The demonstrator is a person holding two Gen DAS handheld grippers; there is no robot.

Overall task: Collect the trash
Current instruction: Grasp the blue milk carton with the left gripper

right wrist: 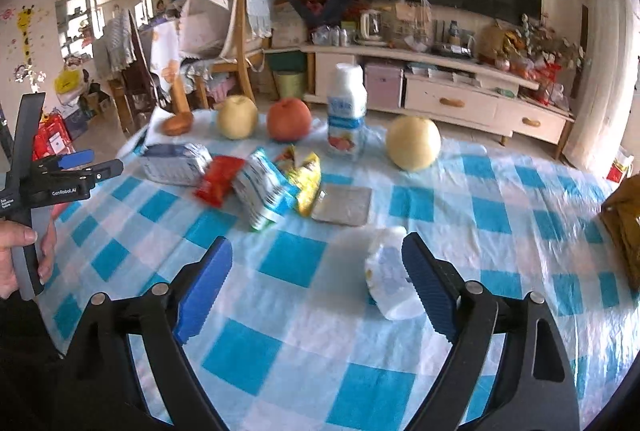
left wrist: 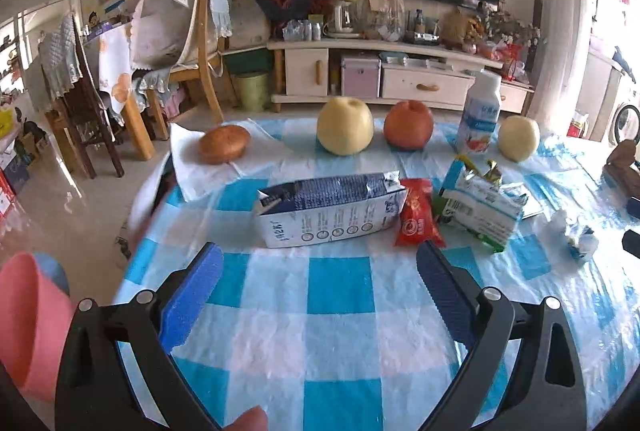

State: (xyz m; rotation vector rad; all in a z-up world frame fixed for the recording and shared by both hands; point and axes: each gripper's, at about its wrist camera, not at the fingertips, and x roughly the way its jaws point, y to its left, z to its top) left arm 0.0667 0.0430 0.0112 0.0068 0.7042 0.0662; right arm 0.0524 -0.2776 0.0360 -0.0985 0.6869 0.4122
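1. The trash lies in a loose cluster on the checked tablecloth (left wrist: 340,311), nearer than the row of fruit: a flattened milk carton (left wrist: 328,209) on its side at the left, a red snack wrapper (left wrist: 418,217) touching its right end, then a crushed blue-and-white carton (left wrist: 480,205) with a yellow wrapper (right wrist: 306,179) and a flat silver pouch (right wrist: 342,205) beside it
2. A small crumpled white packet (right wrist: 390,275) lies apart, nearest of all, just by the inner face of the right-hand finger of the right gripper (right wrist: 316,283)
3. All of it looks empty and light; the cartons are probably soft card that will buckle, so a pinch across the flat sides should hold, while the foil wrappers look slick and are best taken by a bunched edge
4. The pears, the red fruit, the bun on its paper and the upright bottle (left wrist: 480,115) in the far row look unopened and are not trash, I judge
5. The left gripper (left wrist: 320,279) is spread wide with nothing between its fingers, tilted down at the milk carton
6. The right gripper is likewise spread and empty, angled down over the cloth; the packet is not pinched
7. In the right view a hand (right wrist: 20,255) holds the left gripper's handle at the far left
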